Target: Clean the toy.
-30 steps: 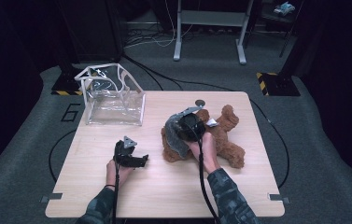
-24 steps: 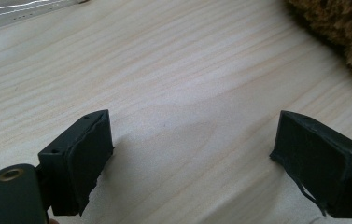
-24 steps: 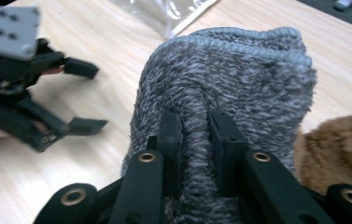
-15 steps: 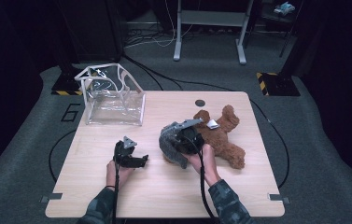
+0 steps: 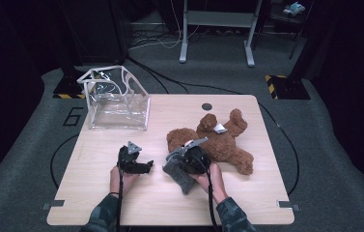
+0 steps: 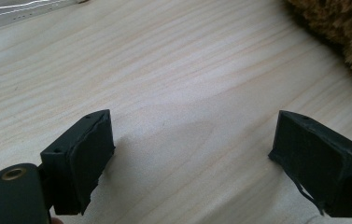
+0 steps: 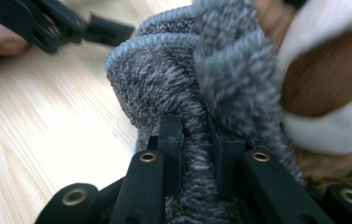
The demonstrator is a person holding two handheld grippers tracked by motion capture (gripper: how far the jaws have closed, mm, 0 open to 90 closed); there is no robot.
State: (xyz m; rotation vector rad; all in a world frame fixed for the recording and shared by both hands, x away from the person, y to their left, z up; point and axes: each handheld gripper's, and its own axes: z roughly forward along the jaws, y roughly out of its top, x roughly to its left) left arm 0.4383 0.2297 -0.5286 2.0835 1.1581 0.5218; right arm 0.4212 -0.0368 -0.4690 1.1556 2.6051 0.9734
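Grey knit sock pinched in right claw, beside teddy bear

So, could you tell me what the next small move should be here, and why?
Probably bring the open left gripper across to take the free edge of the grey knitted piece. The right gripper is shut on that fabric beside the teddy bear, and one pinch leaves it bunched. The left gripper's jaws stand wide over bare table, holding nothing, so a second grip could spread it.
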